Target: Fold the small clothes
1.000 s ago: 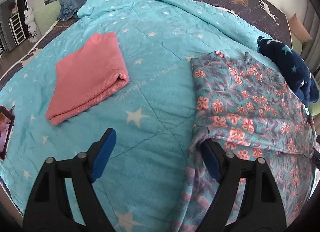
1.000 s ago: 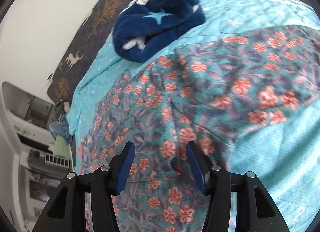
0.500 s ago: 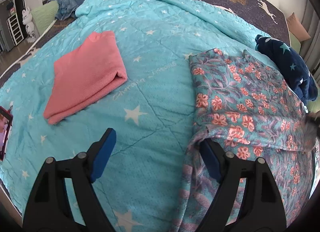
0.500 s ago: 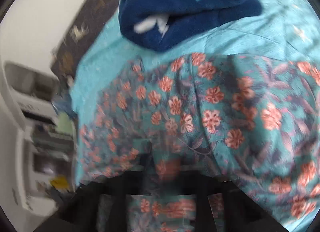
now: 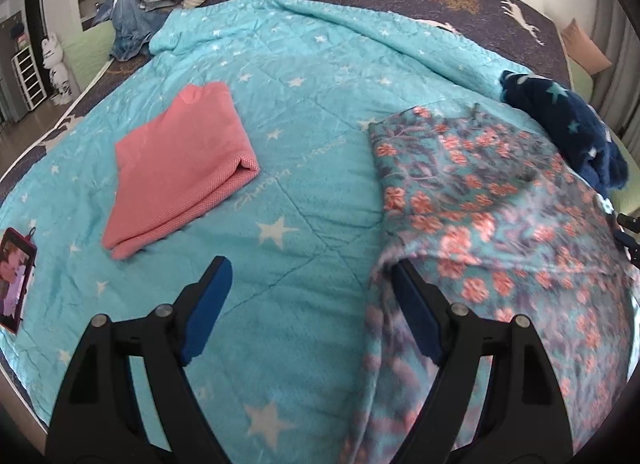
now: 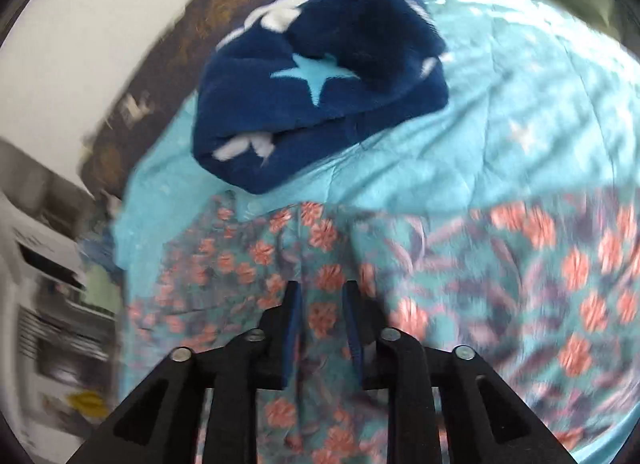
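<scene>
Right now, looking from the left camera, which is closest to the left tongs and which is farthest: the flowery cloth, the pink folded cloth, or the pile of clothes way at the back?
1. flowery cloth: on the right, draped over one finger of the left tongs.
2. pink folded cloth: ahead and to the left, on the blue quilt.
3. pile of clothes: far back at the left corner of the bed.
</scene>
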{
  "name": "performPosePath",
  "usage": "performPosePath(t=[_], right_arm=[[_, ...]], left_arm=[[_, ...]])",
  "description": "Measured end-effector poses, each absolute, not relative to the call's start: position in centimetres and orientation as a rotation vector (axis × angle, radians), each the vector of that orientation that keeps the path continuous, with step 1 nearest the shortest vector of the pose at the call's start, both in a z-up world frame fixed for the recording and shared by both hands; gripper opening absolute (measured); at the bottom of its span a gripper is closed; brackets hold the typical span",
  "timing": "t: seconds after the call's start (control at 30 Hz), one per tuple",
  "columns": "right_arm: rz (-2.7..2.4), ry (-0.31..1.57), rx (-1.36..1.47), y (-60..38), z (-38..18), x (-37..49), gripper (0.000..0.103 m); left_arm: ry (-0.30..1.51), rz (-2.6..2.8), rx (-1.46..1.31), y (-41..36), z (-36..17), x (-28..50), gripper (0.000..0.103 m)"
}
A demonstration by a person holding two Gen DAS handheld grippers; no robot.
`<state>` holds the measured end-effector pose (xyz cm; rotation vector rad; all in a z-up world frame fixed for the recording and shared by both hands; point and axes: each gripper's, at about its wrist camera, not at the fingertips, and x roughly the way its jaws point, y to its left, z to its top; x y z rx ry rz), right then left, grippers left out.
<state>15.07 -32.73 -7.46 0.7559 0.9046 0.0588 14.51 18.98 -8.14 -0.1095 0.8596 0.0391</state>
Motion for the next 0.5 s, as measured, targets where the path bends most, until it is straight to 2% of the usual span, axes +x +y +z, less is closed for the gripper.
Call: performPosePath(t=[0.2,0.33,0.5], right_arm=[[0.181,0.959,0.638,-29.5,-6.3,11.5,0.044],[0.167,1.058,0.626,-27.4,-8.2,10.5,0.045],[0.150,1.029,0.577,-25.9,-8.4,10.4,0.047]], left_arm=[[0.729,0.013,-0.134,19.7,-3.7,14.9,0.082],[0.776,0.001,-0.089,18.7,-4.3,19.7,0.082],[0.905,-0.107,-0.061,16.1,-7.2,25.1,0.082]])
